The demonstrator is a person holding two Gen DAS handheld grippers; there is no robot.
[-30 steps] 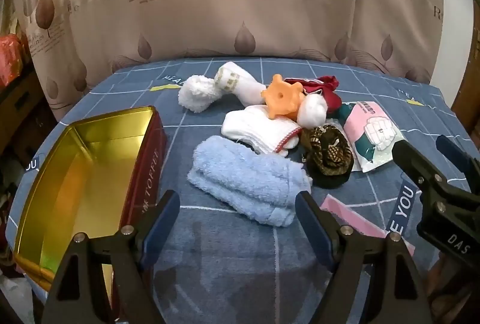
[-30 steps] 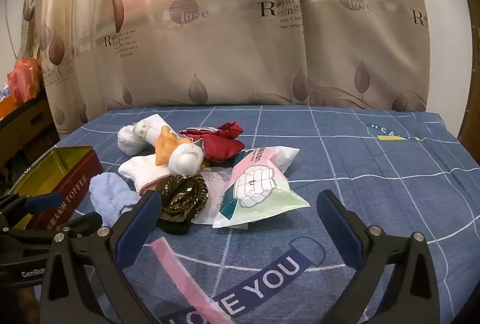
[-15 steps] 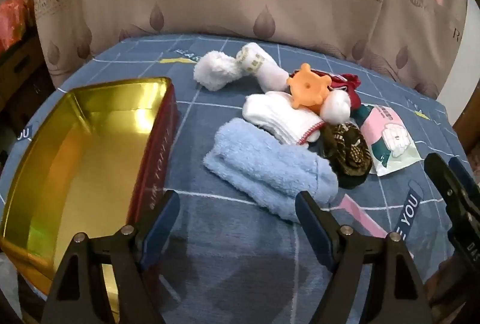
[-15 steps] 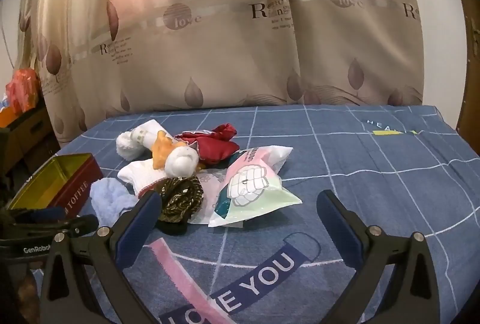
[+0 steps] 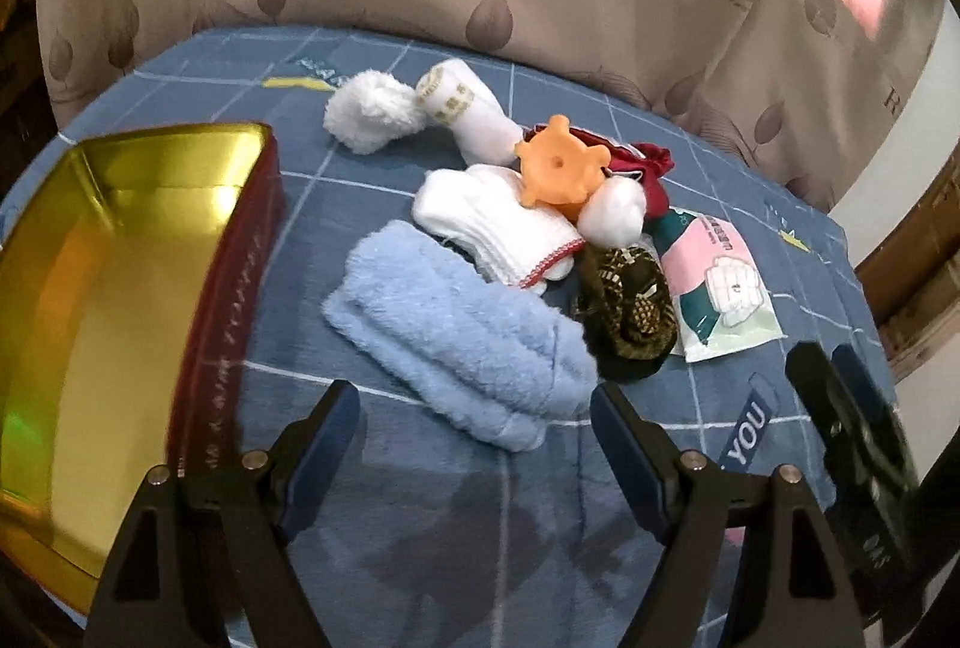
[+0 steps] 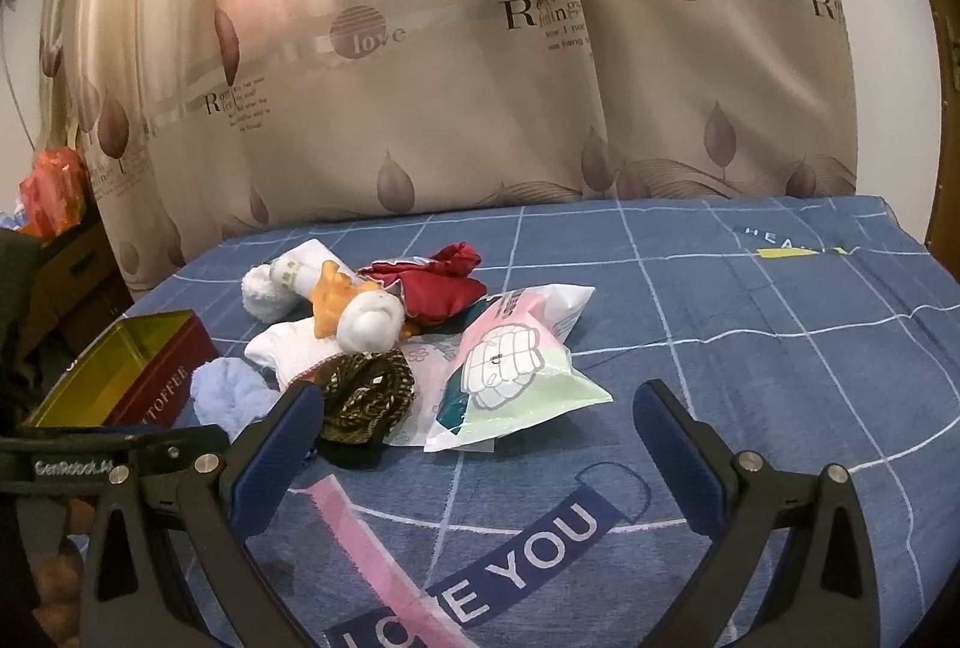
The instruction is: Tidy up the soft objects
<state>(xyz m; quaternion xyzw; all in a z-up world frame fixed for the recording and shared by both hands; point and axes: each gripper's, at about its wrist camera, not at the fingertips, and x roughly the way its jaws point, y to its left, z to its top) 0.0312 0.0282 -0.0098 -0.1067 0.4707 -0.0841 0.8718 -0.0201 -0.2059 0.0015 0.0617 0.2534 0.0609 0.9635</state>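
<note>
A pile of soft things lies on the blue bedsheet: a light blue fluffy towel (image 5: 462, 336), white socks (image 5: 498, 222), a white fluffy roll (image 5: 369, 111), an orange rubber toy (image 5: 558, 165), a red cloth (image 5: 651, 168), a dark patterned bundle (image 5: 630, 309) and a pink-green packet (image 5: 717, 288). My left gripper (image 5: 474, 444) is open and empty, just short of the blue towel. My right gripper (image 6: 474, 438) is open and empty, near the packet (image 6: 510, 372) and the dark bundle (image 6: 366, 396).
An open gold-lined red tin (image 5: 108, 300) stands left of the pile; it also shows in the right wrist view (image 6: 120, 372). A beige curtain (image 6: 480, 78) hangs behind the bed. The right gripper shows at the right edge of the left wrist view (image 5: 852, 444).
My left gripper has moved forward and tilted down toward the blue towel, and the tin now fills more of its view. The right gripper has barely moved.
</note>
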